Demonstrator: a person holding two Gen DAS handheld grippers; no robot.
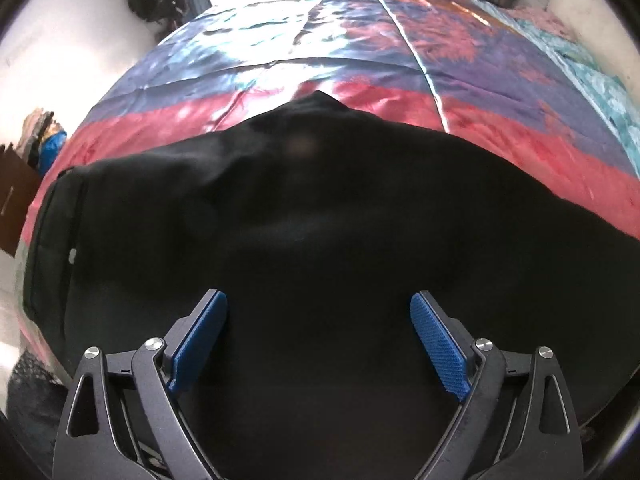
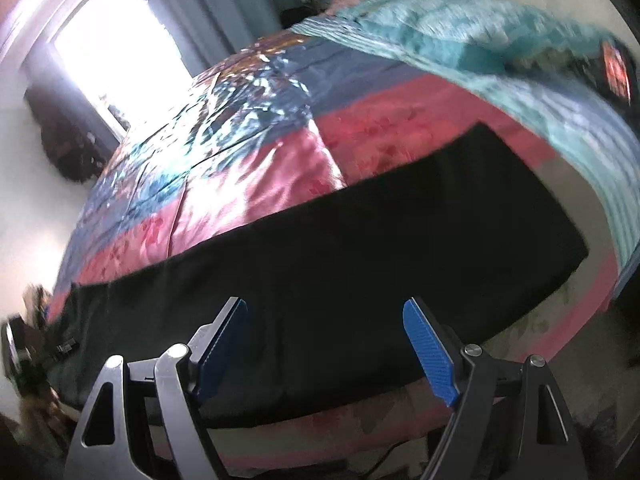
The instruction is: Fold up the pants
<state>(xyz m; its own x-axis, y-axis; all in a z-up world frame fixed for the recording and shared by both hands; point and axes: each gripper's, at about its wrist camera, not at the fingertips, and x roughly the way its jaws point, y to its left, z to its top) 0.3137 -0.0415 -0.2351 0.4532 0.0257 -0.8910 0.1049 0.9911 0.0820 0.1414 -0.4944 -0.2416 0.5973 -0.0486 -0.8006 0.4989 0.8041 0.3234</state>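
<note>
Black pants (image 1: 320,208) lie spread along the near edge of a bed. In the left wrist view the waistband with a small button (image 1: 72,256) is at the left, and the crotch forms a peak (image 1: 320,98) toward the far side. My left gripper (image 1: 319,304) hovers over the seat of the pants, its blue pads wide apart with only flat cloth below them. In the right wrist view the pant legs (image 2: 360,240) run as a long black band to a hem at the right (image 2: 576,240). My right gripper (image 2: 325,312) stands open above the legs.
The bed carries a shiny patterned cover (image 1: 400,60) in red, blue and purple, with a turquoise blanket (image 2: 460,28) at its far right. A bright window (image 2: 108,48) and curtains stand behind. A brown board (image 1: 14,208) and clutter sit at the left beside the bed.
</note>
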